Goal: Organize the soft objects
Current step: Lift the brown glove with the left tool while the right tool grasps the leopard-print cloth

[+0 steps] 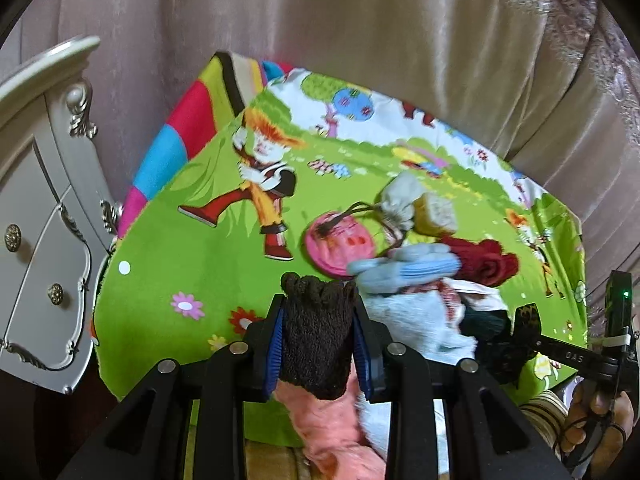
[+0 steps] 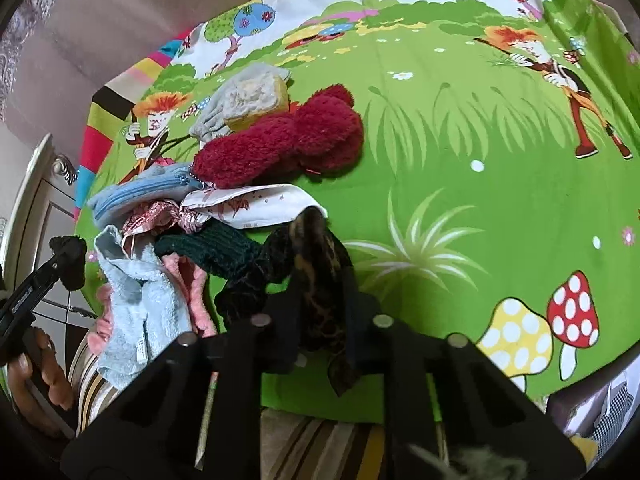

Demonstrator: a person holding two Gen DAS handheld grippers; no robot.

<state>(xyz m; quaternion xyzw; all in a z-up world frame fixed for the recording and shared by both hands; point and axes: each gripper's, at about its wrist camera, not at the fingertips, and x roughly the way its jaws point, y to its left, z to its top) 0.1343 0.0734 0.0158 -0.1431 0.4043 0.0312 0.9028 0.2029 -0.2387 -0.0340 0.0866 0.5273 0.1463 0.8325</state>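
While the left gripper (image 1: 318,340) pinches a dark brown fuzzy knit piece (image 1: 318,336) between its blue ribbed pads, lifted above the mat, the right gripper (image 2: 320,280) has just pressed together on a leopard-print fabric (image 2: 324,276), mottled tan and black, at the near edge of the heap. That heap lies on a bright green cartoon-printed mat (image 2: 460,184) showing mushrooms and grass: a plush dark red bundle (image 2: 288,136), a pale blue terry towel (image 2: 140,304) with a small white tag whose print is too small to read, a dark green ribbed knit (image 2: 216,250), a white printed cloth (image 2: 256,206) and a yellow sponge-like block (image 2: 256,100). Pink fluffy fabric (image 1: 324,432) hangs below the left gripper. Lettering on the right gripper's side reads "DAS" in the left wrist view.
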